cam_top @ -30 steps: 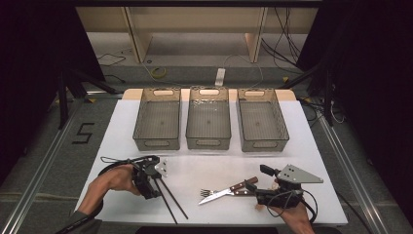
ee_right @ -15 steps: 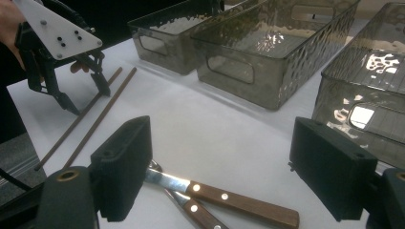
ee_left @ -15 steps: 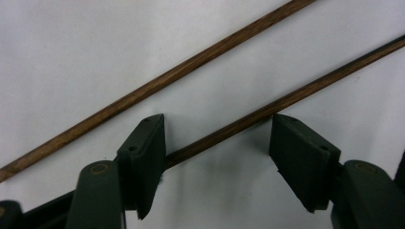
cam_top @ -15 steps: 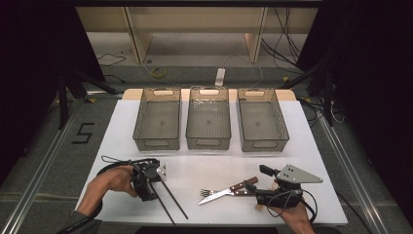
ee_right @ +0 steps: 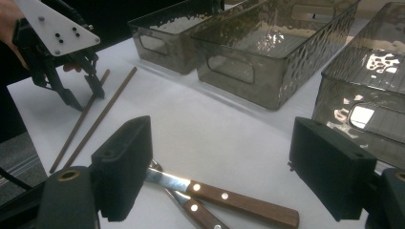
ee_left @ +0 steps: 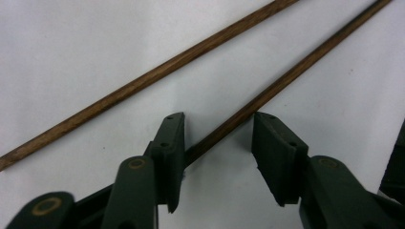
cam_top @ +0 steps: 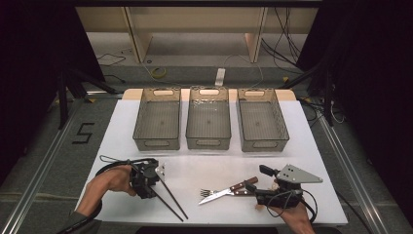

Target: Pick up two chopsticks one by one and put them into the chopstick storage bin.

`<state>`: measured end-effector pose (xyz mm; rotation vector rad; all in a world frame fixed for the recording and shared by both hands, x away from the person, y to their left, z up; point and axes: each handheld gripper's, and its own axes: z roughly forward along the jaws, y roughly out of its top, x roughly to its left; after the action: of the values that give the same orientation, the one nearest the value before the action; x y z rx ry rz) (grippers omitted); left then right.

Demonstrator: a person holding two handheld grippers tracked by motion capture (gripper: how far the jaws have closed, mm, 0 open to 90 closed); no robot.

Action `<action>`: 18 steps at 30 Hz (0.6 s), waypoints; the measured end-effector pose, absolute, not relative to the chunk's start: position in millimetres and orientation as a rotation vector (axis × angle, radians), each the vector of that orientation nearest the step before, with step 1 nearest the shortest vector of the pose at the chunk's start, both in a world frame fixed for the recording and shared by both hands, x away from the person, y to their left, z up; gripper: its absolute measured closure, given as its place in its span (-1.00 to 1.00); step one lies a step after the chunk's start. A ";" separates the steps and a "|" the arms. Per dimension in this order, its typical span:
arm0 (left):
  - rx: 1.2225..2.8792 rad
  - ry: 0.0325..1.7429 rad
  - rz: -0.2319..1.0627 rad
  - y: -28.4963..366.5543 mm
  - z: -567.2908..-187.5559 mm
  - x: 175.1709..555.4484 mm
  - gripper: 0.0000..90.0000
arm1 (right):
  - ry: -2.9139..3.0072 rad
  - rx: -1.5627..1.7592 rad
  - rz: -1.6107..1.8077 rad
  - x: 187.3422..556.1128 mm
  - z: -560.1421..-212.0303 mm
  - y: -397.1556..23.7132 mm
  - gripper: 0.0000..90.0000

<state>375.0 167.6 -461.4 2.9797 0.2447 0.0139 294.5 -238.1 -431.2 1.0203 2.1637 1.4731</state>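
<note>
White table: three clear bins along its far side. Near the table's front edge, two wooden chopsticks; left tool has just been closing, jaws astride one chopstick, not clamped. Right tool stands apart over knife and fork handles.

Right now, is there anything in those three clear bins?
Empty. In the high view the left bin, middle bin and right bin show bare floors; the chopsticks, knife and fork lie on the table.

Brown chopsticks; white table; smoky-grey bins.
</note>
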 end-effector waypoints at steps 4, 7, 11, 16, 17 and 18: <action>2.984 0.237 0.013 168.8 -460.9 373.5 0.31 | 2.170 1.017 1.468 294.8 -431.5 -238.0 -0.48; 2.989 0.240 0.011 169.4 -460.4 372.6 0.32 | 2.167 1.018 1.473 295.0 -431.4 -238.1 -0.47; 2.981 0.251 0.015 171.1 -460.5 368.7 0.42 | 2.166 1.019 1.473 294.8 -431.2 -238.0 -0.47; 2.996 0.236 0.007 172.5 -459.9 365.5 0.52 | 2.175 1.013 1.471 294.8 -431.2 -237.9 -0.47; 2.990 0.244 0.005 172.9 -460.1 364.8 0.55 | 2.178 1.012 1.472 295.0 -431.3 -237.8 -0.46; 2.986 0.248 0.008 173.3 -460.3 364.0 0.55 | 2.178 1.012 1.472 295.0 -431.3 -237.8 -0.46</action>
<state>364.0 173.3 -460.3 2.9856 0.2480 0.0078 295.0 -237.8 -431.3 1.0121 2.1776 1.4721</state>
